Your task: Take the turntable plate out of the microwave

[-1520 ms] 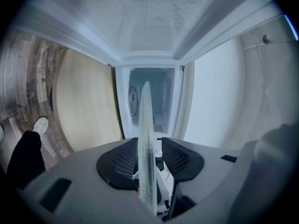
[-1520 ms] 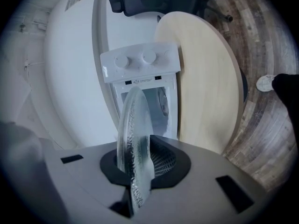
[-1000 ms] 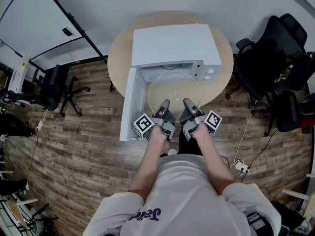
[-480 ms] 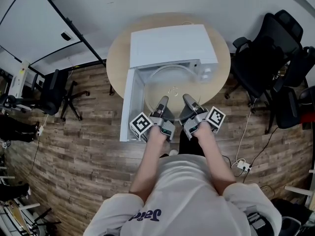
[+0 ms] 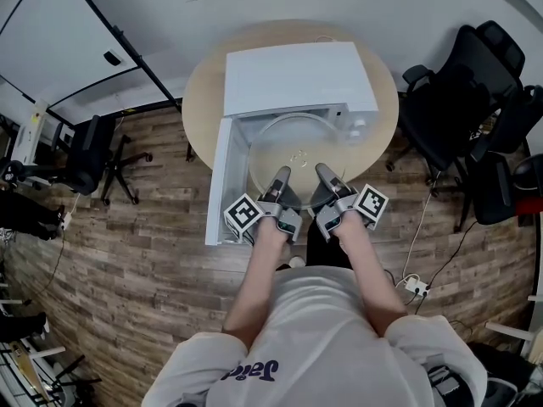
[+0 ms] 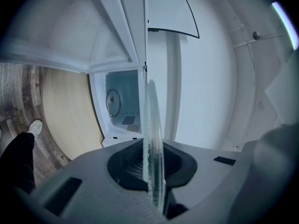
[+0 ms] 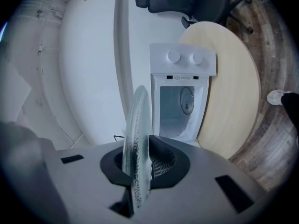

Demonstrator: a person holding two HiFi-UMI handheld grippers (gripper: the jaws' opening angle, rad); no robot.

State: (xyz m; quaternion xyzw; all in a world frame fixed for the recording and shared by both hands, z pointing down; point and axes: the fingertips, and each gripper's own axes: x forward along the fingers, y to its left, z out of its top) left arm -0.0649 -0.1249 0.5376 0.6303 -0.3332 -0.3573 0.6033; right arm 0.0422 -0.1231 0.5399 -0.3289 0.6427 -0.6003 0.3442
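L grip: our left gripper (image 5: pixel 282 176) is clamped on the near rim of the turntable plate (image 5: pixel 297 147).
R grip: our right gripper (image 5: pixel 323 175) is clamped on the same rim, just beside L.
Plate: clear glass; we hold it level in front of the microwave (image 5: pixel 297 75), far rim at the open mouth.
Door: the door (image 5: pixel 219 176) is swung open on our left.
Base: the microwave sits on a round table (image 5: pixel 200 100).

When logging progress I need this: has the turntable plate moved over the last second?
Yes. The turntable plate has risen slightly: its far rim now shows as a fuller arc in the opening of the microwave.
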